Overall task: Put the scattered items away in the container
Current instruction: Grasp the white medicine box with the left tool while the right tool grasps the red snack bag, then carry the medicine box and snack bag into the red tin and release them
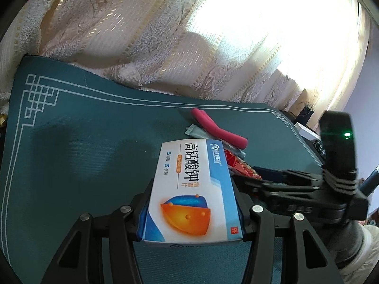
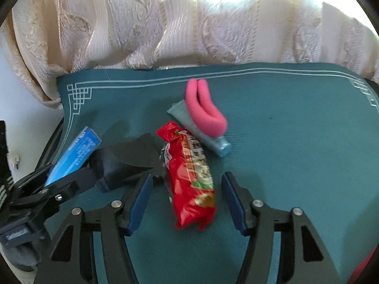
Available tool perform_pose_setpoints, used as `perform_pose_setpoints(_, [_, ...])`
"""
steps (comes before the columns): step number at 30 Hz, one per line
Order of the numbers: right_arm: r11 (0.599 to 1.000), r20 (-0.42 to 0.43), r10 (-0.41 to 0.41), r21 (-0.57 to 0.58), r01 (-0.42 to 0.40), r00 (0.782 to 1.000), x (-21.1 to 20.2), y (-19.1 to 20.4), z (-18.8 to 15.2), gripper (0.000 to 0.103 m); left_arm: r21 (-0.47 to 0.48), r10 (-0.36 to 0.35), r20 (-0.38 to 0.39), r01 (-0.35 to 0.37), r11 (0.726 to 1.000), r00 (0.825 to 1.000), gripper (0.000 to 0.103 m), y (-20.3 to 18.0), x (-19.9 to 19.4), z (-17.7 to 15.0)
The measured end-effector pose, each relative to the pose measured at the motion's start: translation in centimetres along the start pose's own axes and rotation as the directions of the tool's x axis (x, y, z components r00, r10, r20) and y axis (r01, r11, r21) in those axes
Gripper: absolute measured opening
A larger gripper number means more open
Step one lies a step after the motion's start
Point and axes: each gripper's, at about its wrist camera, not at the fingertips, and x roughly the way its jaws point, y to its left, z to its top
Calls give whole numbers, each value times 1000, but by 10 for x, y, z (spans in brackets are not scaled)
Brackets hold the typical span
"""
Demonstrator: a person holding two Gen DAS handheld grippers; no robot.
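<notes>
My left gripper (image 1: 191,189) is shut on a white and blue medicine box (image 1: 189,177) with an orange picture, held above the teal mat (image 1: 83,153). The right wrist view shows that box (image 2: 75,156) from the side at the left. My right gripper (image 2: 187,177) is open, its blue pads standing either side of a red snack packet (image 2: 189,161) with gaps to it. Behind the packet lie a teal tube (image 2: 208,135) and a bent pink foam piece (image 2: 203,108), which rests on the tube. No container is in view.
A dark pouch-like thing (image 2: 128,161) lies on the mat between the packet and the left gripper. A cream curtain (image 2: 142,35) hangs along the mat's far edge. The mat's right part (image 2: 296,142) is bare. The right gripper's body (image 1: 308,194) fills the left wrist view's right side.
</notes>
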Motion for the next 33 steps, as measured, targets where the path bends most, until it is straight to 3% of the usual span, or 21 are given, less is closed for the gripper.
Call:
perform_pose_setpoints(3, [1000,0,-9,-8,9,1000,2,-1,3,44,4,3,-5,-3,1000,1000,56,-1,1,-1])
perform_pose_setpoints(7, [1000,11,-29,-11,29,1000,-6,-3,-4,33,14,6,-8,-6,1000,1000,56,-6,2,-3])
perform_pose_setpoints(14, [999,41,11,51,-13,999,-49,-15,-35,33,38,8,6,-8,999,1000,56,-19,-5,-4])
perform_pose_setpoints(22, [995,153,-23,102,7,988,-128,-29,-82,33,85,-33,-12,34,996,999,56,-63,-18,-17])
perform_pose_setpoints(27, [988,224,-104,139,74,969,-187,-49,-122,33,131,-98,-16,99,986,995,56,-111,-29,-23])
perform_pose_setpoints(33, [955,298,-246,238,178,922,-257,-88,-169,33,208,-189,-12,188,960,982,56,-178,-45,-28])
